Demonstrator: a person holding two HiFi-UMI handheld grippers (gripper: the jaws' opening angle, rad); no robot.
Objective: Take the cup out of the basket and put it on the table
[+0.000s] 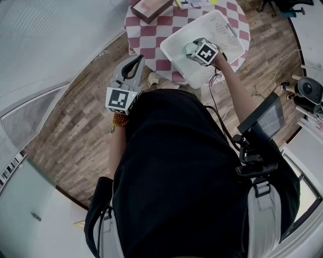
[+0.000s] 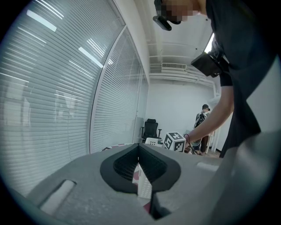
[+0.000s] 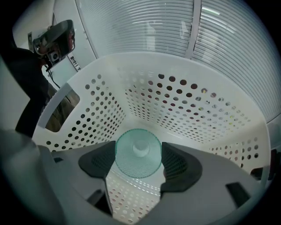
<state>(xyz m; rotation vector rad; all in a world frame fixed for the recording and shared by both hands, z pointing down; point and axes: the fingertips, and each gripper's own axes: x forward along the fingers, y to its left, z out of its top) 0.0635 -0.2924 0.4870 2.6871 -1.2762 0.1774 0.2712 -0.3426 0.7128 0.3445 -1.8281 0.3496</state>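
A white perforated basket point(image 1: 176, 48) stands on the red-and-white checked table point(image 1: 151, 35). In the head view my right gripper point(image 1: 194, 49) reaches down into it. The right gripper view shows a pale green translucent cup point(image 3: 138, 165) inside the basket point(image 3: 175, 101). My right gripper point(image 3: 138, 151) is shut on it, a dark pad pressed against each side, and its mouth faces the camera. My left gripper point(image 1: 136, 63) hangs beside my body, off the table's near edge, jaws shut and holding nothing. In its own view the left gripper point(image 2: 139, 169) points across the room.
A brown box point(image 1: 150, 7) lies on the table's far side. Wood floor surrounds the table, with a blinds-covered glass wall point(image 2: 66, 96) at left. Behind are an office chair point(image 2: 151, 129) and a standing person point(image 2: 203, 118). A dark screen point(image 1: 265, 121) hangs at my right hip.
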